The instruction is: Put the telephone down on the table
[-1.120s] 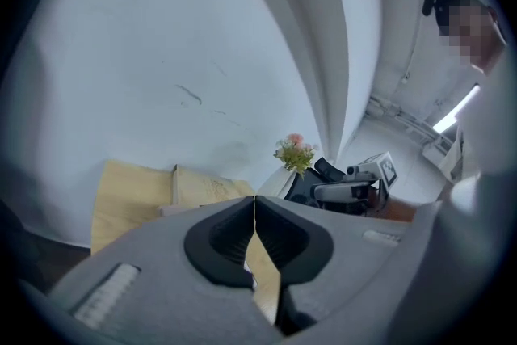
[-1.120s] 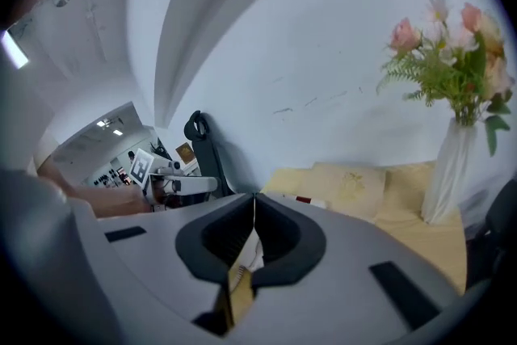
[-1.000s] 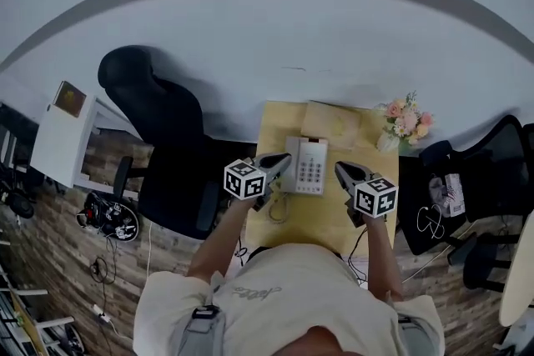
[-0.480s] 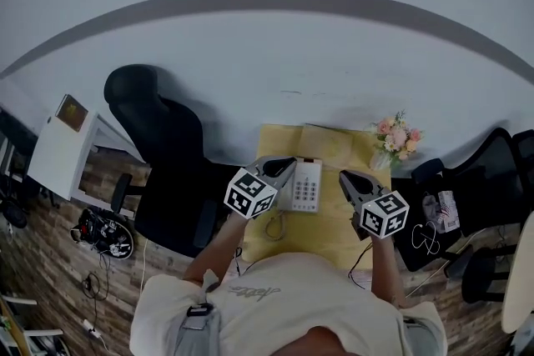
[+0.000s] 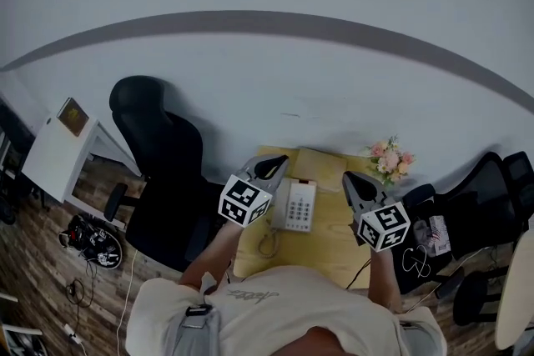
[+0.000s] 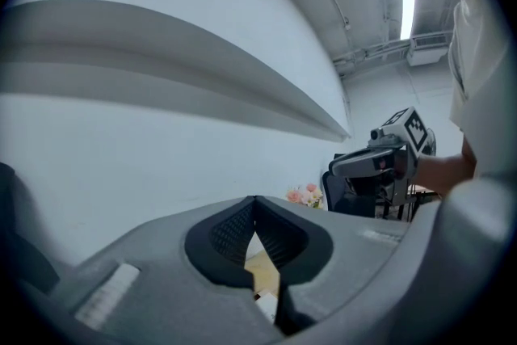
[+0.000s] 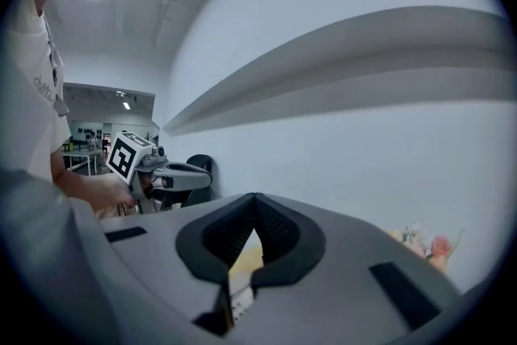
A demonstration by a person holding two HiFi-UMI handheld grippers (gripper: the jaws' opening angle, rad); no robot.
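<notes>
A white telephone (image 5: 294, 205) with a keypad lies flat on the small yellow wooden table (image 5: 334, 242); its coiled cord (image 5: 268, 243) trails toward the near left. My left gripper (image 5: 274, 165) hovers high above the table's left side, shut and empty. My right gripper (image 5: 351, 181) hovers level with it over the right side, also shut with nothing in it. In the left gripper view the jaws (image 6: 255, 202) meet at the tips and the right gripper (image 6: 380, 161) shows across. In the right gripper view the closed jaws (image 7: 255, 199) face the wall, with the left gripper (image 7: 166, 172) at left.
A pot of pink flowers (image 5: 389, 160) stands at the table's far right corner. A tan pad (image 5: 321, 161) lies at the back edge. A black office chair (image 5: 163, 150) stands left of the table, another chair (image 5: 488, 196) to the right. A white side table (image 5: 57, 154) is far left.
Both grippers have risen away from the table together and rolled, staying shut. The telephone stays on the table and looks smaller as the view lifts.
</notes>
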